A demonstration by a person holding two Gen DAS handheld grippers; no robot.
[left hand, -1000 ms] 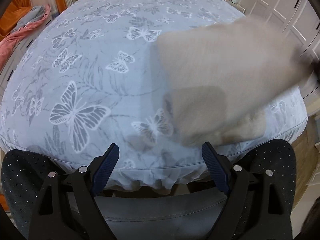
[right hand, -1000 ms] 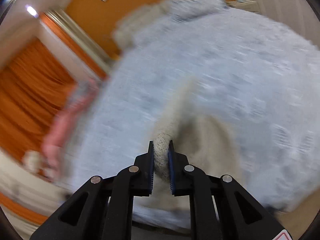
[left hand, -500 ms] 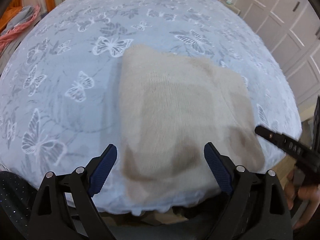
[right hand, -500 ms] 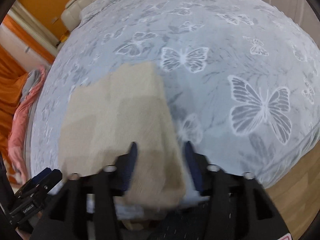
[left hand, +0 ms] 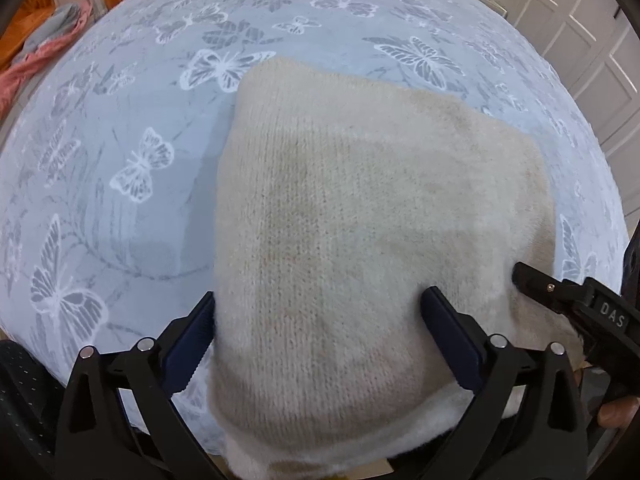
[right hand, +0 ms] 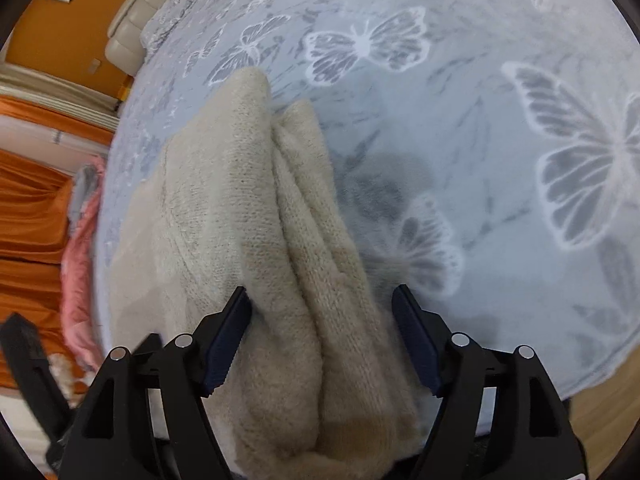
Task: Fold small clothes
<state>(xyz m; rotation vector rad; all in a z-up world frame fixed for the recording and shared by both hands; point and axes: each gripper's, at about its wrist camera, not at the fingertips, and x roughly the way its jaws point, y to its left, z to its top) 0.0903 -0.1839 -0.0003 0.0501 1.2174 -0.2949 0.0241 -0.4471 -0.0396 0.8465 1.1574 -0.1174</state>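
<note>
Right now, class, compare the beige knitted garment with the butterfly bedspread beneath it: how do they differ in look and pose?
The beige knitted garment is plain and fuzzy; the butterfly bedspread is grey-blue with white printed butterflies. The garment is folded into stacked layers; the bedspread lies spread in one smooth sheet. Both are soft fabric.

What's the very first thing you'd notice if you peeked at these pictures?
A fluffy cream knitted garment lies folded on the near edge of the bed, filling the middle of both views. Under it spreads a blue-grey bedspread covered in big white butterflies. The left gripper and right gripper both stand open around the knit's near end.
</note>
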